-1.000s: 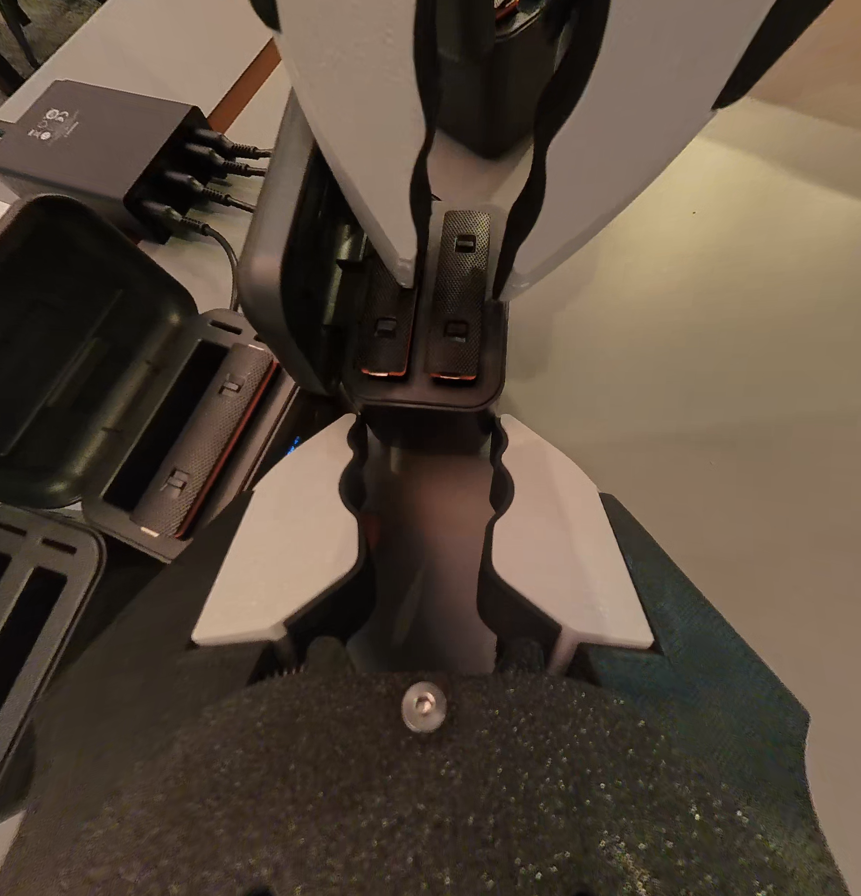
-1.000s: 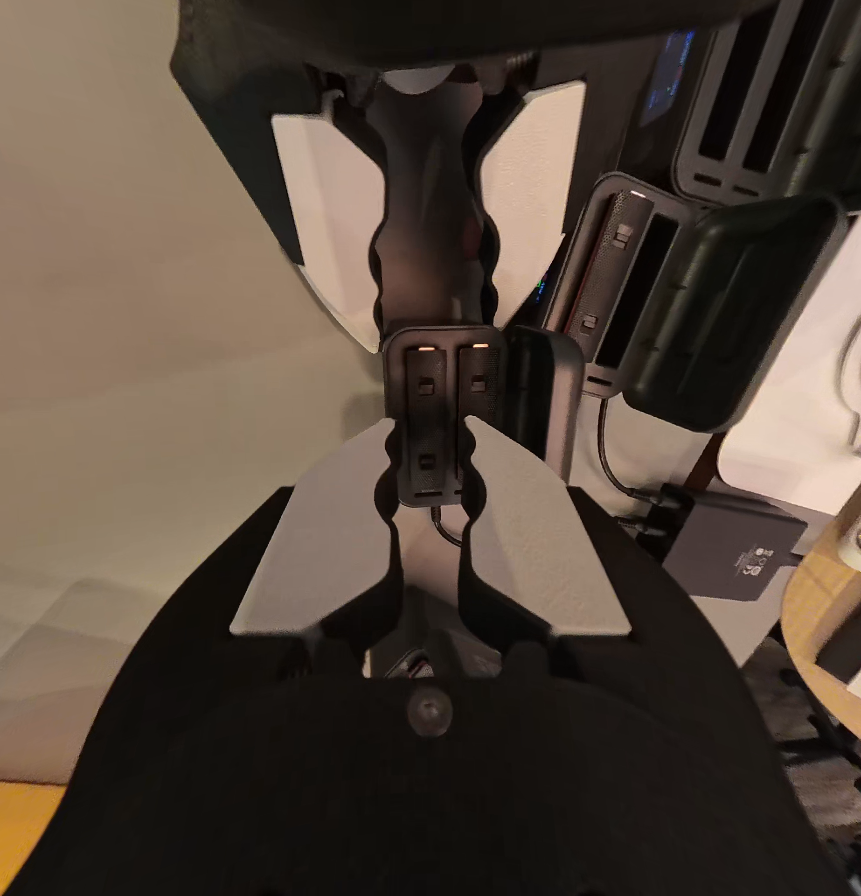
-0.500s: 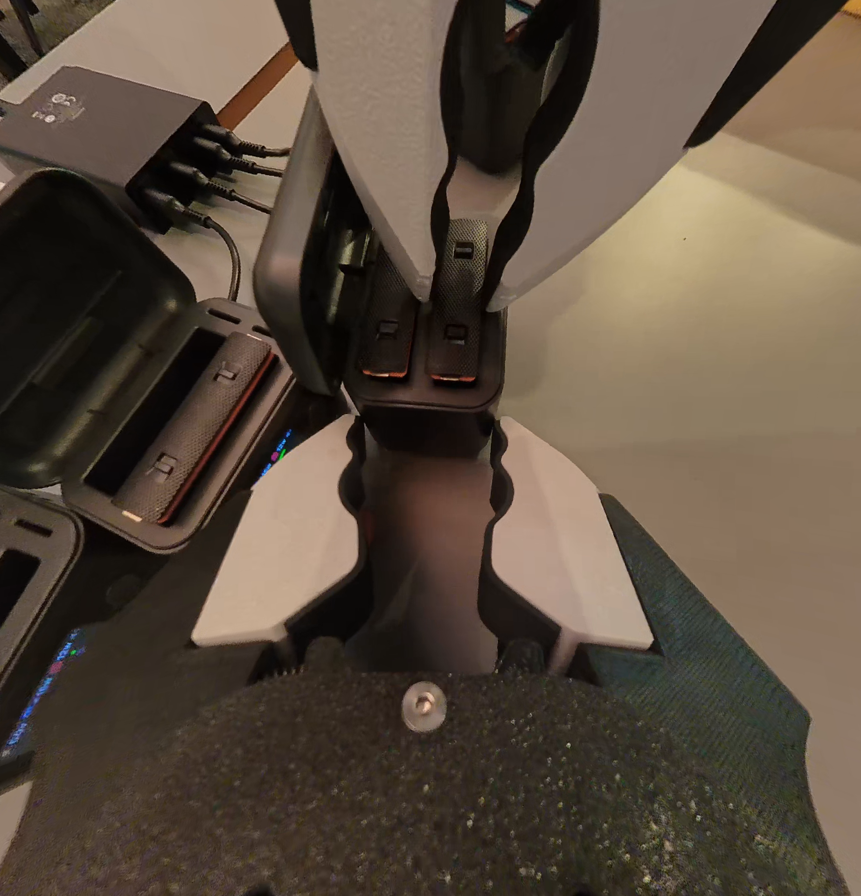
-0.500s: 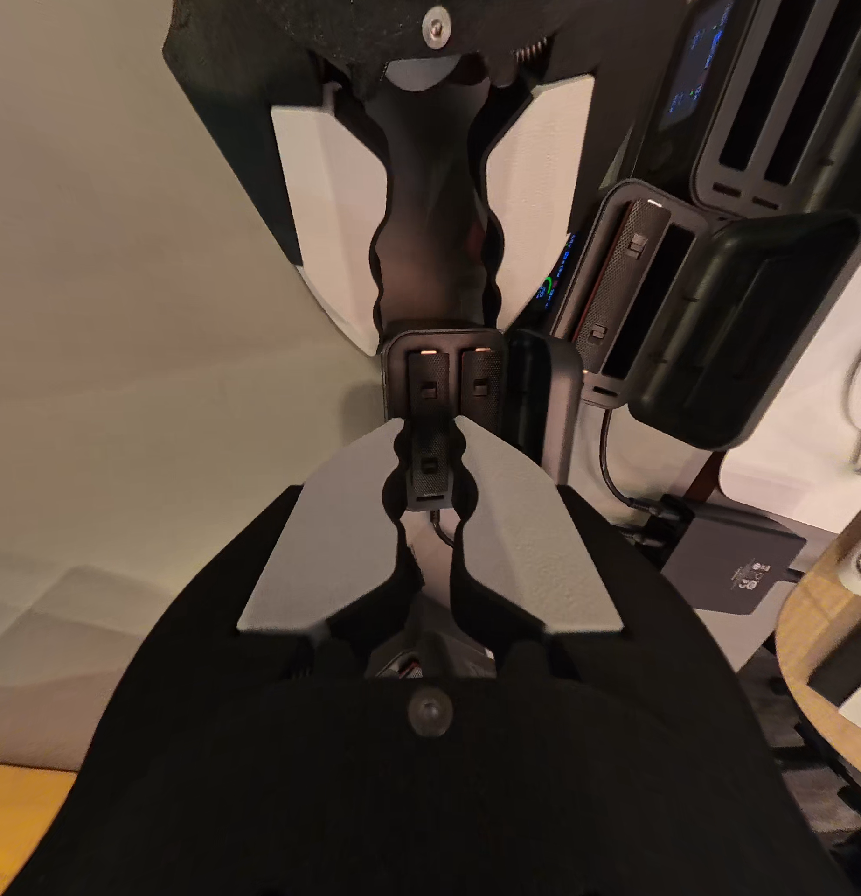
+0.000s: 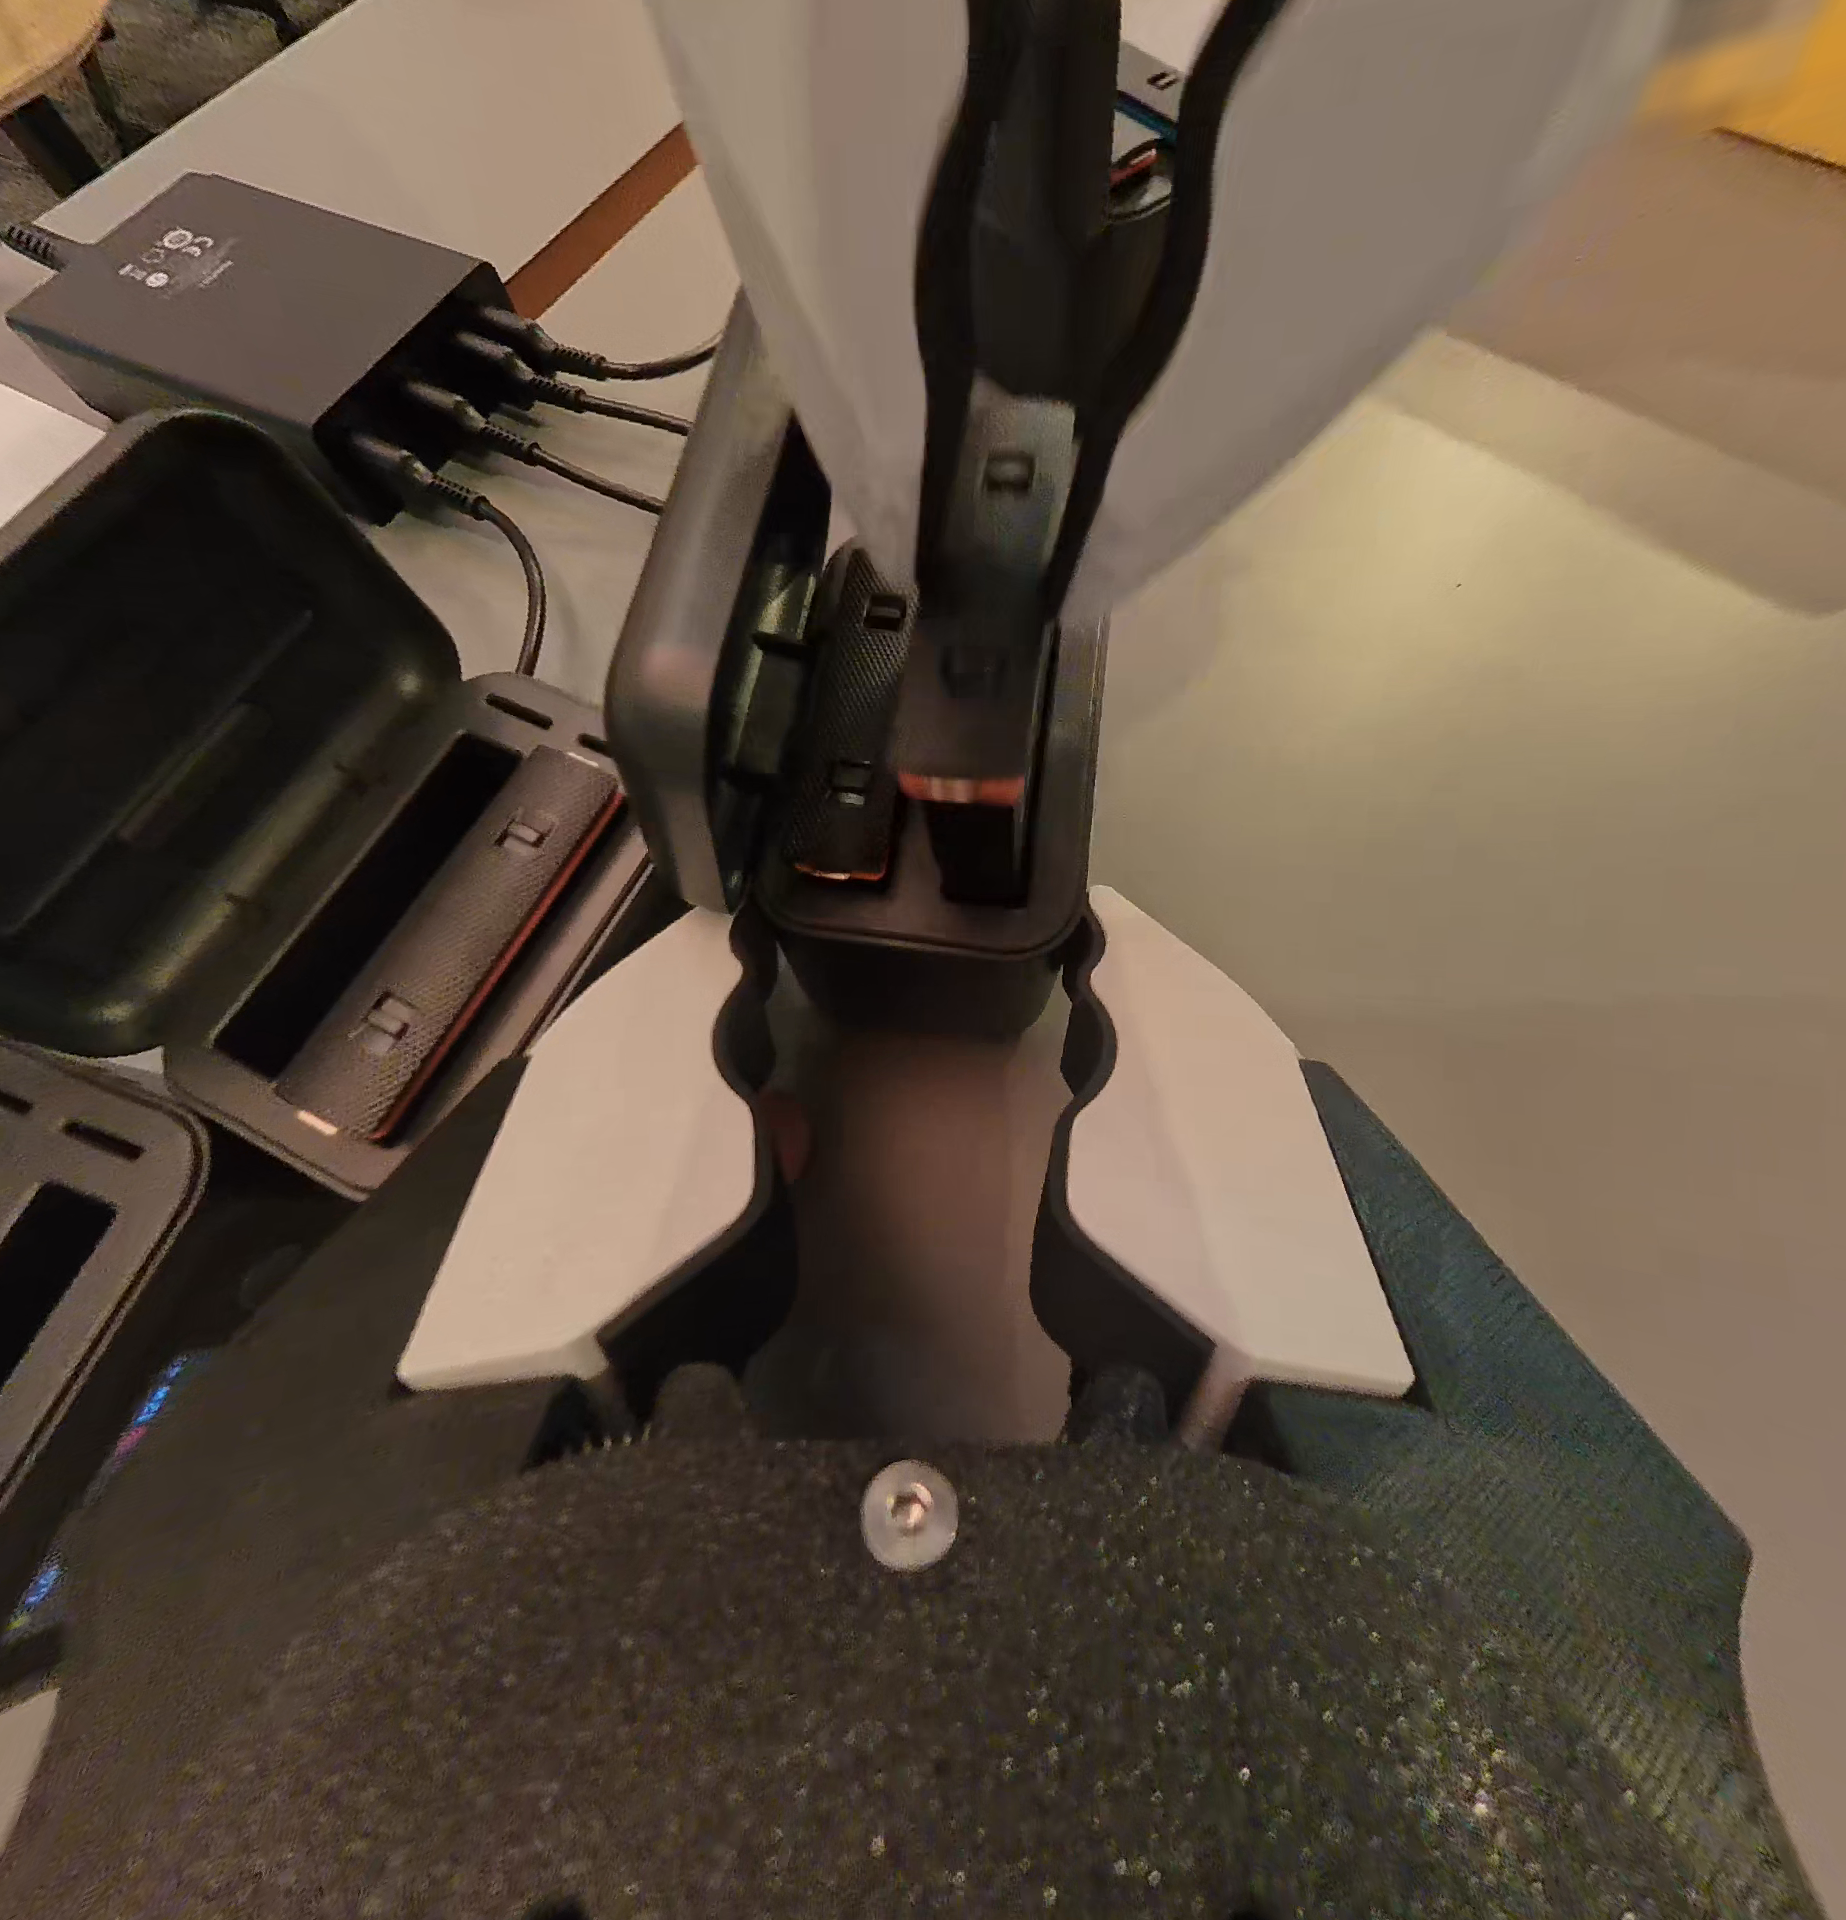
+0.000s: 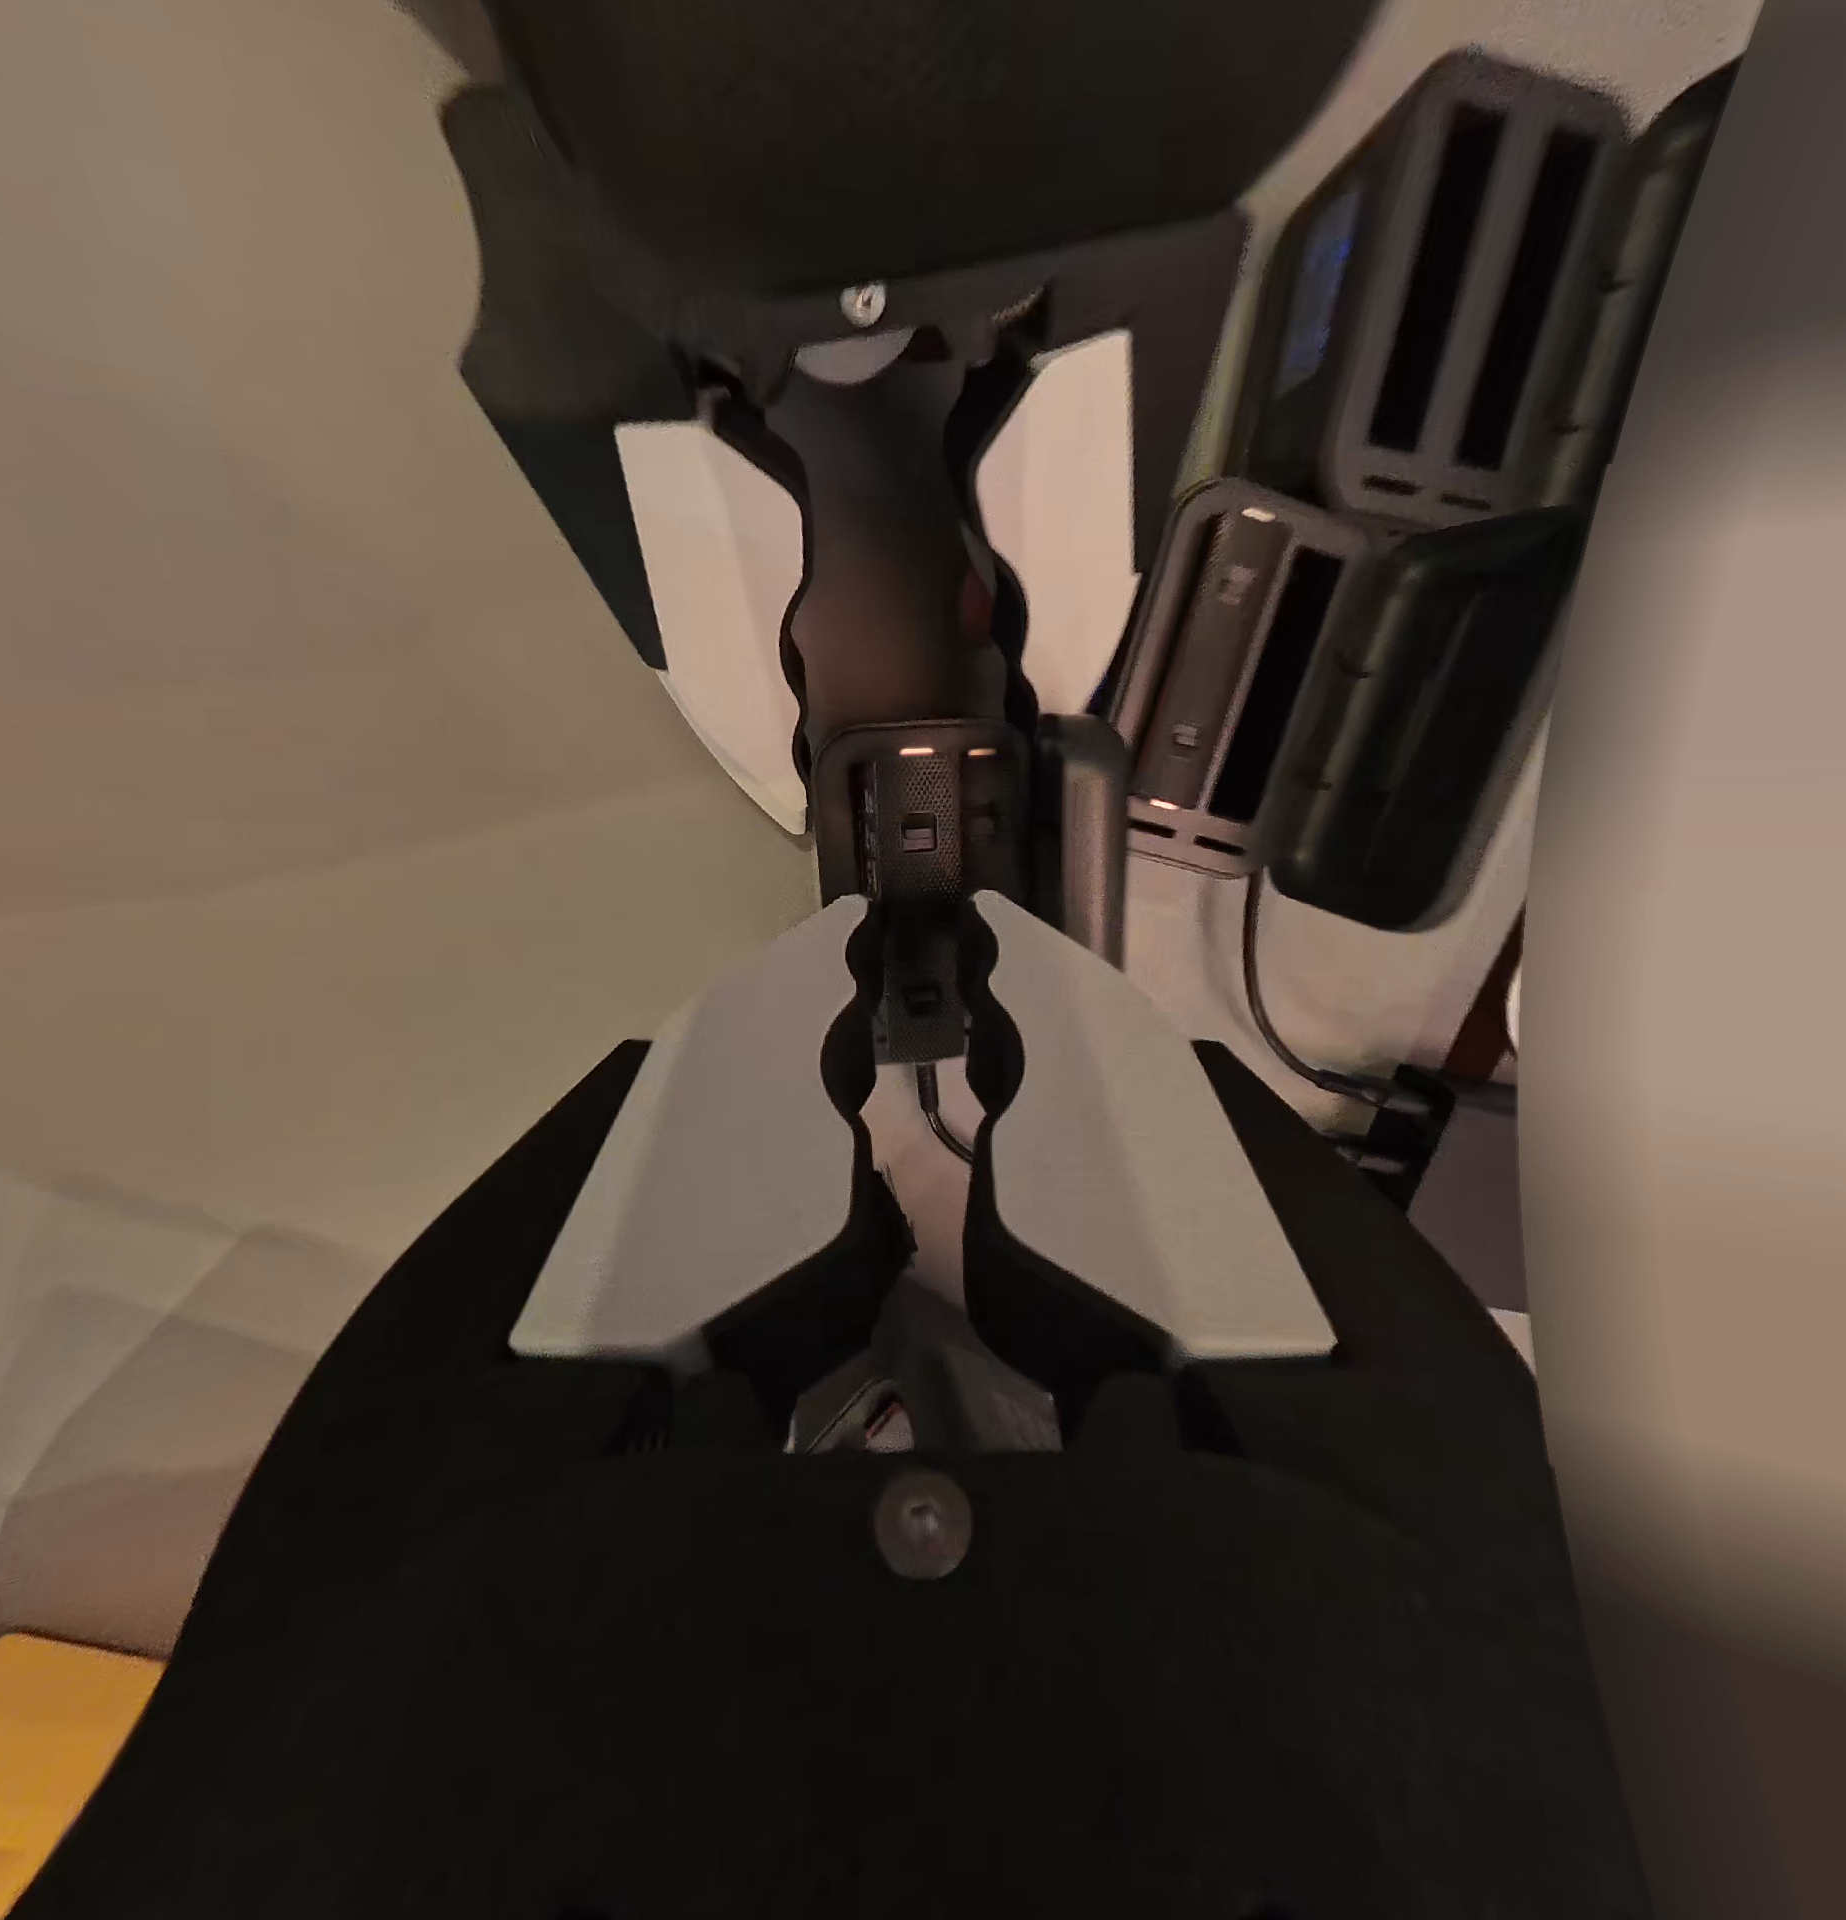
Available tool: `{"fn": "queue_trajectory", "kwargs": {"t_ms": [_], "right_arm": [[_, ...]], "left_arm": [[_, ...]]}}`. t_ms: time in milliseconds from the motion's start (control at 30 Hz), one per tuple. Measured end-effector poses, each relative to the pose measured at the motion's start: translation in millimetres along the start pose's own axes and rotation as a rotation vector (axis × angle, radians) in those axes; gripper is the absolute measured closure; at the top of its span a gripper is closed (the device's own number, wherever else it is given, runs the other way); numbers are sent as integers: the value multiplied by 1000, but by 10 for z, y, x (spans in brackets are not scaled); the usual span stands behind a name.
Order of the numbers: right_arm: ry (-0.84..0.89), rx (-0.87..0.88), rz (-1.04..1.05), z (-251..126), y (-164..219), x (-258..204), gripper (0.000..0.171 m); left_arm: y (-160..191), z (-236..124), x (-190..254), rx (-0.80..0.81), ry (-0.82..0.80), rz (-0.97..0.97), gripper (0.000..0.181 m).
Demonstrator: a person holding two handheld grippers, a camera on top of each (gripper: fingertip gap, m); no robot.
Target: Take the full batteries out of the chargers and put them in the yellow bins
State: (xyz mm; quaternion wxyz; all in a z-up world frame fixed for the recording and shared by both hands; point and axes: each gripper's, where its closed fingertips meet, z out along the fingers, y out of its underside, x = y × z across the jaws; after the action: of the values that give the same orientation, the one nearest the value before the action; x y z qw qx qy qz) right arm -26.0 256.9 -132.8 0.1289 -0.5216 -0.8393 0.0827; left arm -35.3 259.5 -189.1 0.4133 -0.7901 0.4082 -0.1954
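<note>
My left gripper (image 5: 917,940) is clamped on the charger (image 5: 919,961) to pin it down on the counter (image 5: 1470,831), while my right gripper (image 6: 919,914), pinching one battery (image 6: 924,831), tilts it half out of its slot.

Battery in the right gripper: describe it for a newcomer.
On the table, find the open charger clamped in the left gripper. Of its two batteries, take the raised battery pinched by the right gripper; the neighbour lies seated in its slot.
</note>
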Motion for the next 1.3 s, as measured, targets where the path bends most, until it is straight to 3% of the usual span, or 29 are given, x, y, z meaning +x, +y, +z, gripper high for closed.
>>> {"fn": "queue_trajectory", "kwargs": {"t_ms": [267, 633, 967, 1300], "right_arm": [[66, 170, 49, -581, -201, -31, 158], [309, 222, 155, -1290, 294, -598, 158], [600, 156, 392, -1977, 1349, -879, 158], [733, -35, 647, -2198, 2696, -1012, 158]], "left_arm": [[0, -5, 2, -1, -1, 0, 126], [-13, -14, 7, 24, -58, 6, 126], [-14, -138, -35, 68, -238, 6, 124], [25, -280, -80, 84, -344, -24, 119]]}}
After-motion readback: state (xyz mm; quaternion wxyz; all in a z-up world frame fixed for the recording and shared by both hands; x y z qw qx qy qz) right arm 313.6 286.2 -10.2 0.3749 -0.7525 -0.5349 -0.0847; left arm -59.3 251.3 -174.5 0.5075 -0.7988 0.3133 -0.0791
